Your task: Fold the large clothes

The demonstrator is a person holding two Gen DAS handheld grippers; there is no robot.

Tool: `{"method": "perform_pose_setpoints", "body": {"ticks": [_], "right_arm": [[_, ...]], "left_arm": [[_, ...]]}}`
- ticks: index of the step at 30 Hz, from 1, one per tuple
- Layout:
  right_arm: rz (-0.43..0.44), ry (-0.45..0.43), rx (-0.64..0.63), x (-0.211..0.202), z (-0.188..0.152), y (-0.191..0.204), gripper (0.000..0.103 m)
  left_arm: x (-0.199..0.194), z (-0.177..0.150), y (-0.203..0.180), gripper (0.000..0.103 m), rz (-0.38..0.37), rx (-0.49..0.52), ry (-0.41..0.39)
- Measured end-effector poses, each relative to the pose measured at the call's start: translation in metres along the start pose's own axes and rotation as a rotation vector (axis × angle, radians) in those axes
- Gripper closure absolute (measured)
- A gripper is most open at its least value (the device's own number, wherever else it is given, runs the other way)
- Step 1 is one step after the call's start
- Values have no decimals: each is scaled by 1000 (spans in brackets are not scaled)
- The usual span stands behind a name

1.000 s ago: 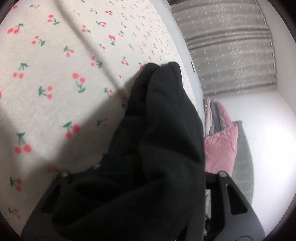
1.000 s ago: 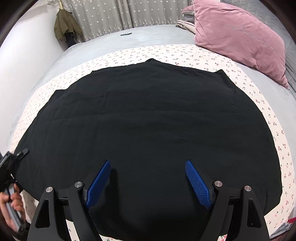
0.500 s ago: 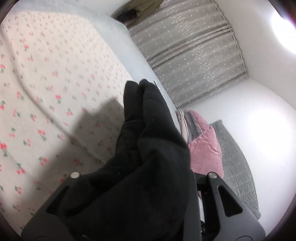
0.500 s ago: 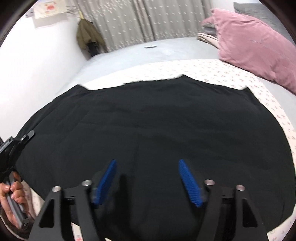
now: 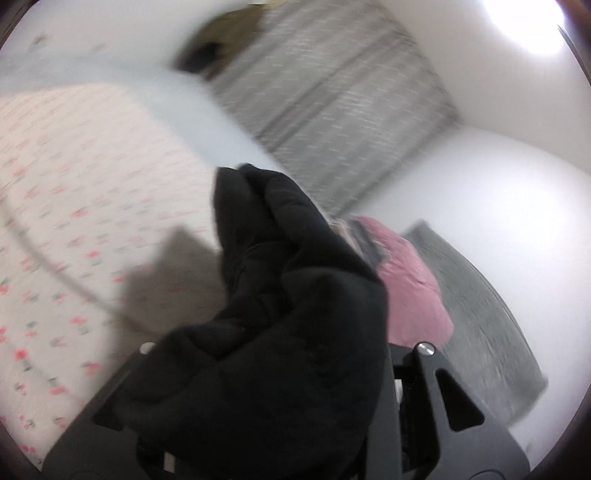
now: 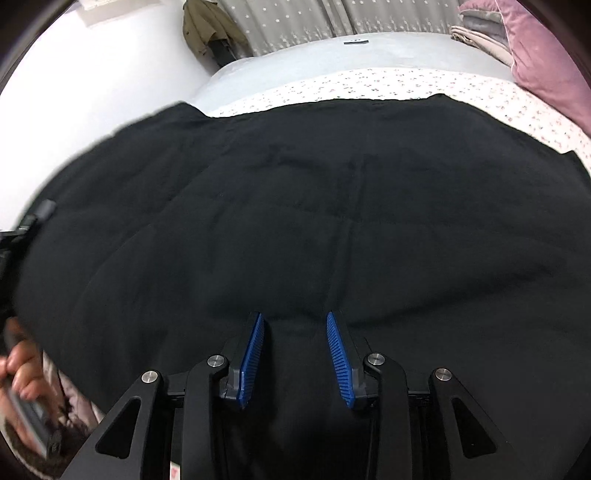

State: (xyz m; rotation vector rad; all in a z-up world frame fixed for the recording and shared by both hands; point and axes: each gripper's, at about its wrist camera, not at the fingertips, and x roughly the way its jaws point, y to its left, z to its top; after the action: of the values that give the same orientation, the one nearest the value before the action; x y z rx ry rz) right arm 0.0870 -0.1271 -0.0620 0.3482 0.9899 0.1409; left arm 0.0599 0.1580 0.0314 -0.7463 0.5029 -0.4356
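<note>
A large black garment [image 6: 332,206] lies spread over the cherry-print sheet [image 6: 388,83] on the bed. My left gripper [image 5: 266,288] is shut on a bunched edge of the black garment [image 5: 266,332] and holds it lifted above the sheet [image 5: 74,192]; its fingers are hidden under the cloth. In the right wrist view the left gripper [image 6: 22,236] shows at the garment's raised left edge. My right gripper [image 6: 295,325] sits low over the near edge of the garment, its blue pads [image 6: 255,354] partly closed with black cloth between them, not pinched tight.
A pink pillow [image 6: 535,51] and folded blankets [image 6: 476,33] lie at the bed's far right. A grey curtain [image 6: 314,18] and a hanging olive jacket [image 6: 210,29] stand behind the bed. A white wall [image 6: 92,74] runs along the left.
My left gripper has lifted the garment's edge higher and swung, blurring its view. My right gripper's pads have narrowed from wide open and dropped closer to the near edge of the cloth.
</note>
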Motion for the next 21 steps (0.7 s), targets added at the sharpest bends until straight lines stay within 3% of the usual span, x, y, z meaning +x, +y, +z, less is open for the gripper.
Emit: {"method": "perform_pose_setpoints", "body": {"ticks": [5,8,10,17,21], "right_arm": [[148,14,106,-3,4,-25,66],[281,48,232,-12,11,-55,64],[324,25,308,-24,8,-73,61],[276,-190,513,-92,-8,-155,39],[229,-244,593,-114,-23,-198,38]], "left_arm": [[7,-13,-47,70,-139,160,46],[21,-28,-72,69,-197,239,109],[38,-47,-94,69,-224,305,172],[83,-115,-130,67,-224,465,373],[108,-157,-133,58,-177,554,511]]}}
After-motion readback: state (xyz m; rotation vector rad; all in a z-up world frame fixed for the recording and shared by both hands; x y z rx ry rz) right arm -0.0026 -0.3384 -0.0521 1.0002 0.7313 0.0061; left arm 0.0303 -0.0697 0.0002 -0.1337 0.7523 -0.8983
